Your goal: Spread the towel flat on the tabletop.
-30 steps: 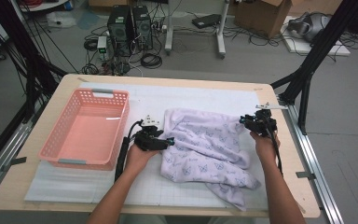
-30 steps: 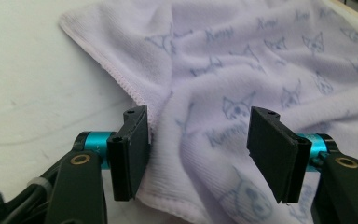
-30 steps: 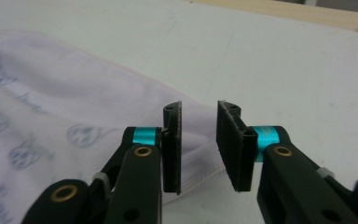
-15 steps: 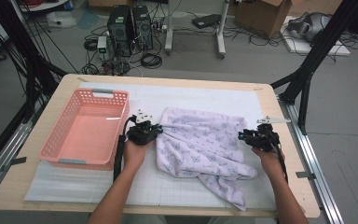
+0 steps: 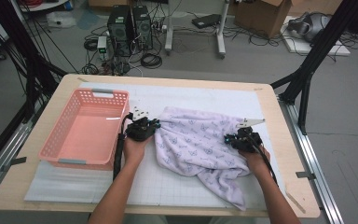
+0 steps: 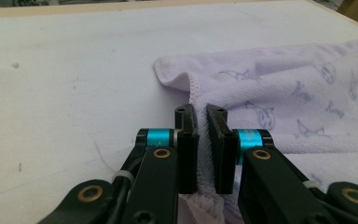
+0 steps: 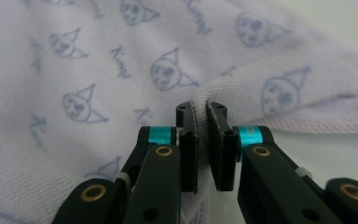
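Moved: both hands have shifted along the towel [image 5: 198, 147] since a second ago, and both sets of jaws have just been closing with cloth between them.
Bench [image 5: 289, 182]: towel lies crumpled right of the pink basket [image 5: 86, 133].
Towel: soft, light, limp (sags wherever unsupported); best taken at hemmed edges.
Left gripper [image 6: 200, 135]: jaws pinching the hem.
Right gripper [image 7: 200, 135]: jaws pinching a fold.
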Tool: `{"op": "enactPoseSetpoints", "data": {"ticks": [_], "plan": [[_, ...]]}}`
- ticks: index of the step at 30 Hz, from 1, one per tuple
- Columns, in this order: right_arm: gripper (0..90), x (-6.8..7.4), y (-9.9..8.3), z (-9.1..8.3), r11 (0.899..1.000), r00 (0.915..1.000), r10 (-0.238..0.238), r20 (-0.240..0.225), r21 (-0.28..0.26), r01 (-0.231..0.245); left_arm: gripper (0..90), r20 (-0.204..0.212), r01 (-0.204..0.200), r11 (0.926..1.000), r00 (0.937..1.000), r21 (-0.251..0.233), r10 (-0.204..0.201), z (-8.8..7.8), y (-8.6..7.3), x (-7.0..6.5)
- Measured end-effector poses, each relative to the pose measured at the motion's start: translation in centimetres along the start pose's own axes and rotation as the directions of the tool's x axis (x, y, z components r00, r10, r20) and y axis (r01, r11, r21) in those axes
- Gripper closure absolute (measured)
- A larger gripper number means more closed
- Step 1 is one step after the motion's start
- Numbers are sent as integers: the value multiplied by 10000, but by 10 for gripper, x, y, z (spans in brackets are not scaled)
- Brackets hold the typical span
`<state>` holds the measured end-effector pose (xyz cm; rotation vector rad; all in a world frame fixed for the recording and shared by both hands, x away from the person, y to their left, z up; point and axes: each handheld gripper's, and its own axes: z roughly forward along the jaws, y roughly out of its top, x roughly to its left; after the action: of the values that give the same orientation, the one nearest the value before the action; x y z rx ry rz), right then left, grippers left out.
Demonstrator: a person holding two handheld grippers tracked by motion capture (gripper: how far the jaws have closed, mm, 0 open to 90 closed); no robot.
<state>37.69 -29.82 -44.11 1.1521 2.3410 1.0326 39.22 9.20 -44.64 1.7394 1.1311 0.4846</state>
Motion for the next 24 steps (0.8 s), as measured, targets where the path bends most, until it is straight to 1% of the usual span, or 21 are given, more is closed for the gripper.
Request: {"op": "enactPoseSetpoints", "data": {"ticks": [2, 3, 4, 5, 6, 7, 8, 9, 10, 11, 12, 13, 14, 15, 16, 17, 19, 20, 21, 22, 24], "plan": [[841, -11, 4, 2, 9976, 9976, 524, 460, -466, -503, 804, 163, 133, 9999, 9998, -11, -133, 1, -1, 0], [841, -16, 6, 2, 9945, 9938, 804, 762, -727, -749, 752, 232, 173, 9998, 9996, -102, -171, 2, -1, -2], [841, -22, 7, 2, 9908, 9884, 1083, 1062, -923, -986, 655, 222, 220, 9997, 9995, -146, -217, 2, 0, -3], [841, -22, 7, 2, 9908, 9884, 1083, 1062, -923, -986, 564, 222, 220, 9997, 9995, -146, -217, 2, 0, -3], [841, -28, 9, 2, 9862, 9819, 1397, 1276, -1068, -1264, 564, 360, 365, 9992, 9987, -182, -358, 2, 0, -3], [841, -38, 12, 2, 9743, 9682, 1967, 1543, -1415, -1753, 497, 603, 448, 9988, 9972, -200, -435, 2, 0, -5], [842, -42, 14, 2, 9695, 9620, 2152, 1682, -1550, -1898, 462, 675, 355, 9993, 9971, -144, -344, 1, 0, -6], [842, -42, 14, 2, 9695, 9620, 2152, 1682, -1550, -1898, 442, 675, 355, 9993, 9971, -144, -344, 1, 0, -6], [842, -47, 17, 0, 9675, 9488, 2231, 2237, -1694, -1876, 432, 966, 339, 9994, 9948, -40, -334, 0, 0, -9], [842, -49, 18, -1, 9655, 9404, 2298, 2507, -1804, -1878, 418, 1144, 296, 9996, 9930, 29, -297, -1, 1, -10], [842, -49, 18, -1, 9655, 9404, 2298, 2507, -1804, -1878, 411, 1144, 296, 9996, 9930, 29, -297, -1, 1, -10], [841, -50, 19, -2, 9655, 9336, 2280, 2766, -1880, -1801, 411, 1300, 267, 9996, 9911, 101, -278, -3, 1, -12], [834, -51, 20, -4, 9674, 9365, 2236, 2701, -1789, -1794, 408, 1720, 34, 9998, 9851, 199, -68, -5, 0, -17], [816, -50, 20, -5, 9676, 9383, 2256, 2620, -1726, -1845, 414, 1720, 34, 9998, 9851, 199, -68, -5, 0, -17], [777, -50, 19, -6, 9669, 9436, 2297, 2385, -1667, -1933, 414, 1925, -309, 9992, 9810, 267, 252, -9, -3, -23], [720, -48, 19, -8, 9678, 9475, 2251, 2272, -1648, -1904, 414, 1995, -409, 9988, 9793, 281, 345, -11, -5, -25], [652, -45, 18, -14, 9678, 9558, 2157, 1997, -1741, -1820, 409, 2095, -459, 9985, 9771, 314, 383, -15, -9, -27], [622, -43, 17, -18, 9687, 9594, 2107, 1873, -1719, -1791, 406, 2181, -552, 9972, 9750, 510, 428, -17, -10, -27], [599, -40, 16, -22, 9685, 9631, 2056, 1738, -1777, -1746, 389, 2278, -474, 9969, 9732, 630, 319, -19, -11, -27], [585, -39, 14, -26, 9675, 9687, 2042, 1415, -1798, -1777, 376, 2265, -500, 9971, 9734, 582, 356, -22, -12, -28], [571, -33, 9, -35, 9701, 9747, 1870, 1222, -1792, -1637, 379, 2285, -575, 9973, 9725, 464, 454, -29, -16, -30]]}}
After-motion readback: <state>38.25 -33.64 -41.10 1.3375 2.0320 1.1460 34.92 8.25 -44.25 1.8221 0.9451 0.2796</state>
